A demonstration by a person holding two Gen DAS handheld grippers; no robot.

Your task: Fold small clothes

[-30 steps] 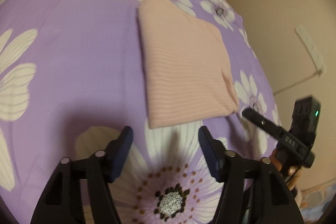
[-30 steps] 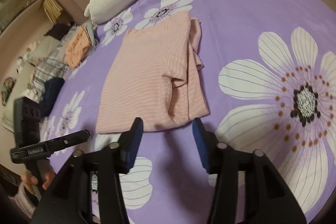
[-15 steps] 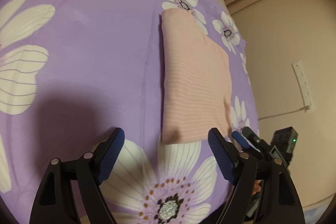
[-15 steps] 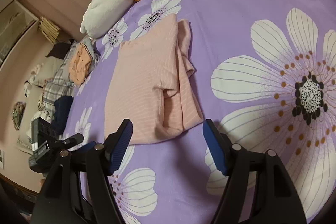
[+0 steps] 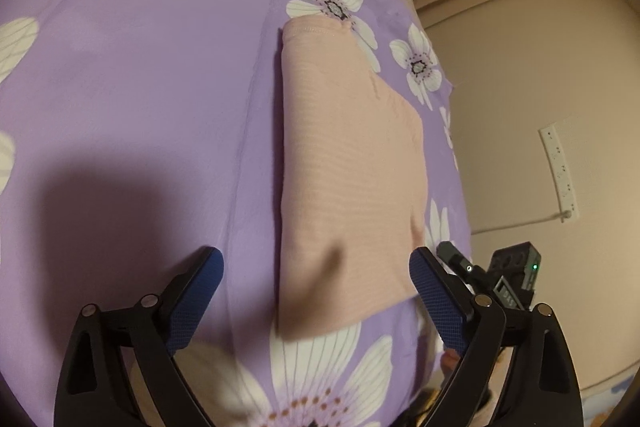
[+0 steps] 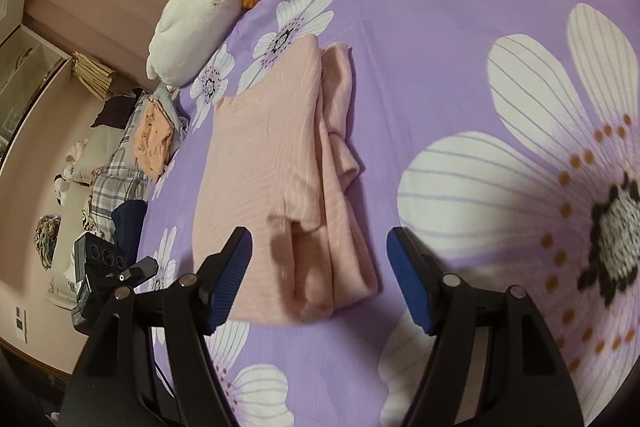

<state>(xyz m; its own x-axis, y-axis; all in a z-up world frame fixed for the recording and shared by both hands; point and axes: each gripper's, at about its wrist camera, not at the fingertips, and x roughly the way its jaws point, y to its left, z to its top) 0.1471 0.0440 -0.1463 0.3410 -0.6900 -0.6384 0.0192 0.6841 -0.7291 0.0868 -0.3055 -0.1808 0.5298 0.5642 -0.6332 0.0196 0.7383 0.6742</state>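
Underneath, purple floral bedsheet [image 5: 140, 75].

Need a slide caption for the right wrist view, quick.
Open right gripper hovers at the near edge of a partly folded pink top on the purple floral bedspread.

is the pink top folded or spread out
Partly folded. The pink top lies as a narrow panel on the bedspread, sleeves tucked and layered along one side; neither pair of tongs touches it.

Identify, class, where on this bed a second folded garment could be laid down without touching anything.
Free: the purple bedspread between the folded pink top and the large daisy print. Also the wide sheet on the top's other side, in the left wrist view. Crowded: the clothes pile off the bed's edge, and the plush duck at the head.
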